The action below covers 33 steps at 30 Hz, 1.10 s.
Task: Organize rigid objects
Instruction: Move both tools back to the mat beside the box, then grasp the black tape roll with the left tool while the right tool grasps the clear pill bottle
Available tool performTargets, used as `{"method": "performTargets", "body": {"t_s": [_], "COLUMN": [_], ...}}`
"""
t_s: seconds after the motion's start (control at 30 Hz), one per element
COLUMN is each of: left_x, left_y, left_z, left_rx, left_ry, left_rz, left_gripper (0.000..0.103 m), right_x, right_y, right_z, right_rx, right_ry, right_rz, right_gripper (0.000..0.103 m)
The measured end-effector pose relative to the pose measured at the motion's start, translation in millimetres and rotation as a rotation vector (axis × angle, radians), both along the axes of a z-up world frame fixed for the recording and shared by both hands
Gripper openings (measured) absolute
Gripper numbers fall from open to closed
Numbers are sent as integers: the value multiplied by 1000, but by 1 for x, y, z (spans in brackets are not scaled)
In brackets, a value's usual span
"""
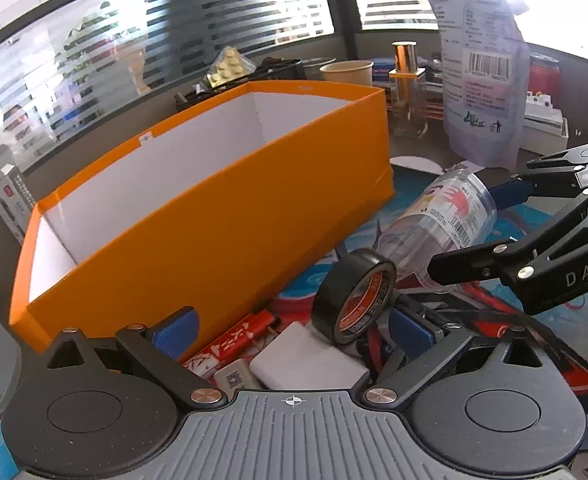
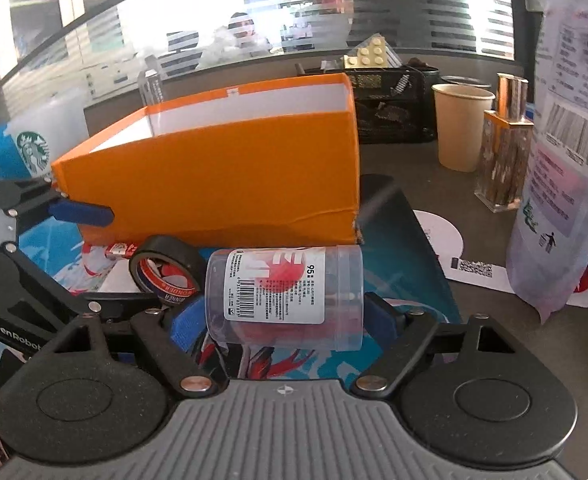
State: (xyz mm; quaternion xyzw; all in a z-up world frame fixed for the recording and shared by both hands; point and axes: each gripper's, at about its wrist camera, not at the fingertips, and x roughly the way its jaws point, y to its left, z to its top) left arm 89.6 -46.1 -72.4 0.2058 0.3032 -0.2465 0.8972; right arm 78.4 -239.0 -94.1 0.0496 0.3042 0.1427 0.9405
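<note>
Now we bracket the clear plastic jar point(image 2: 284, 294) lying on its side between the spread blue pads of the right gripper point(image 2: 282, 316), which do not visibly press it.
We should square the pads on both ends before squeezing, then lift it into the open orange box point(image 2: 222, 184) just behind. Our left gripper point(image 1: 292, 330) also stands spread, empty, near the black tape roll point(image 1: 352, 296). Readable: "95" on the jar, "GenRobot" and "DAS" on the grippers, a Starbucks logo on the white cup point(image 2: 42, 140).

Two wrist cameras, low and close beside the orange box point(image 1: 214, 216).
Left views its long side; right faces its end; both share it.
</note>
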Motion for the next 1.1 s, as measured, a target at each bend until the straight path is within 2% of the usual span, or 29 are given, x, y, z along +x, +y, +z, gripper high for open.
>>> {"method": "performTargets", "body": {"t_s": [0.2, 0.4, 0.53, 0.67, 0.8, 0.97, 1.03, 1.1], "left_x": [3, 1, 3, 7, 13, 11, 9, 6], "left_y": [-11, -17, -17, -14, -11, -15, -15, -14], "left_z": [0, 6, 5, 1, -5, -3, -3, -3], "left_rx": [-18, -121, -175, -215, -235, -236, -249, -274], "left_ry": [20, 43, 42, 77, 113, 93, 91, 102], "left_rz": [8, 119, 186, 269, 316, 345, 355, 345], "left_gripper": [102, 102, 102, 100, 100, 100, 94, 73], "right_x": [-1, -4, -4, -3, -4, -6, -6, -6], "right_y": [-12, -18, -25, -28, -30, -28, -29, -29], "right_z": [0, -3, -4, -5, -5, -6, -7, -7], "right_rx": [-18, -26, -21, -8, -11, -25, -21, -17], "right_ry": [-7, -21, -33, -41, -49, -53, -51, -51], "right_rz": [-24, -37, -57, -54, -39, -30, -30, -31], "right_gripper": [81, 81, 81, 81, 81, 82, 82, 82]}}
